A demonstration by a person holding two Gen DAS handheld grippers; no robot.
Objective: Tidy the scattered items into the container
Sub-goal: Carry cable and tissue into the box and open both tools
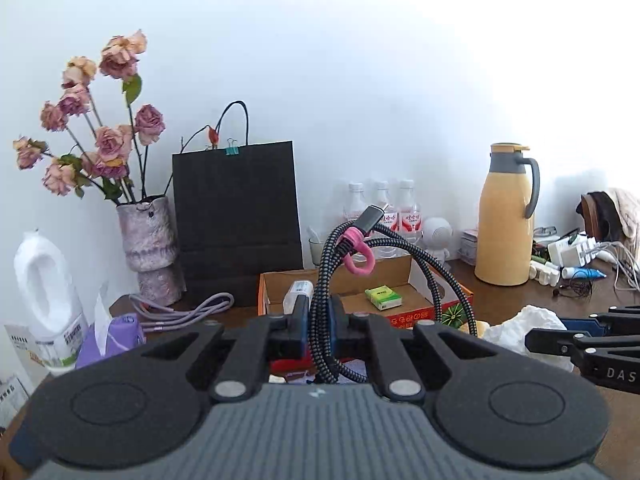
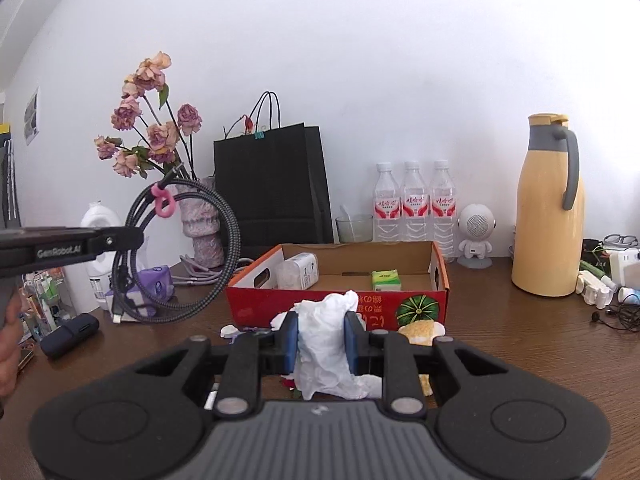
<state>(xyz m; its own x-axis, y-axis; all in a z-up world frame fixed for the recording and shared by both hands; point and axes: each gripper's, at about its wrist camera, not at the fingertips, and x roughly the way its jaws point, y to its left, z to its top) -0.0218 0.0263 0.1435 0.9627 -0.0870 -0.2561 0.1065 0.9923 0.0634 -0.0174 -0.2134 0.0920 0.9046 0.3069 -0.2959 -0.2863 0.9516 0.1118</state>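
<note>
My left gripper (image 1: pixel 320 320) is shut on a coiled black braided cable (image 1: pixel 408 252) bound with a pink tie (image 1: pixel 356 256); the coil hangs in the air left of the box in the right wrist view, cable (image 2: pixel 230 240) under the left gripper (image 2: pixel 136 238). My right gripper (image 2: pixel 322 340) is shut on a crumpled white tissue (image 2: pixel 324 340), just in front of the red cardboard box (image 2: pixel 300 304). The box (image 1: pixel 424 314) holds a white charger (image 2: pixel 304 268) and a green tissue pack (image 2: pixel 386 280). The tissue (image 1: pixel 524 328) and right gripper (image 1: pixel 532 338) show at the right of the left wrist view.
Behind the box stand a black paper bag (image 2: pixel 268 184), a vase of dried roses (image 2: pixel 200 220), three water bottles (image 2: pixel 414 204), a glass (image 2: pixel 354 228), a small white speaker figure (image 2: pixel 474 236) and a yellow thermos (image 2: pixel 548 212). A purple cable (image 1: pixel 192 308), purple pack (image 2: pixel 156 280) and dark pouch (image 2: pixel 70 334) lie left.
</note>
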